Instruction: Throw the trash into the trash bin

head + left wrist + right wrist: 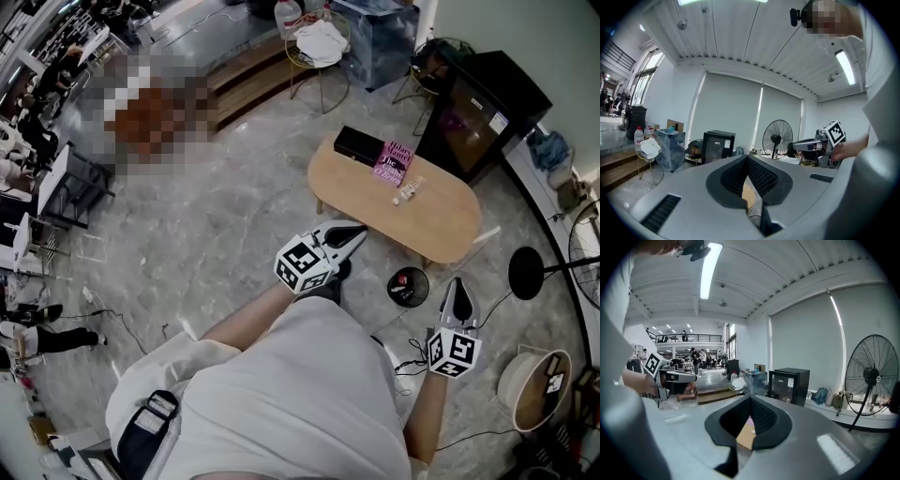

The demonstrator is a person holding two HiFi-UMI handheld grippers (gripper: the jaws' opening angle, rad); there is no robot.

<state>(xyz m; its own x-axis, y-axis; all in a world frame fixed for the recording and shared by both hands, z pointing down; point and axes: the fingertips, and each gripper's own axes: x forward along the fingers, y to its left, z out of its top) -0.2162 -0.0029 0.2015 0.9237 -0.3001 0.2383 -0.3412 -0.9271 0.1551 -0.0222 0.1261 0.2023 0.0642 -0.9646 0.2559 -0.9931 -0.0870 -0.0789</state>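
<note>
While small pale trash lies on oval table right of centre in head view, bin sits below on floor; narrow mouth, drop may miss; left gripper view: left gripper clenched, empty; right gripper view: right gripper likewise; unopened jaws would shove trash.

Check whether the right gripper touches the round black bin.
Apart. Head view shows floor between the right gripper and the round black bin.
</note>
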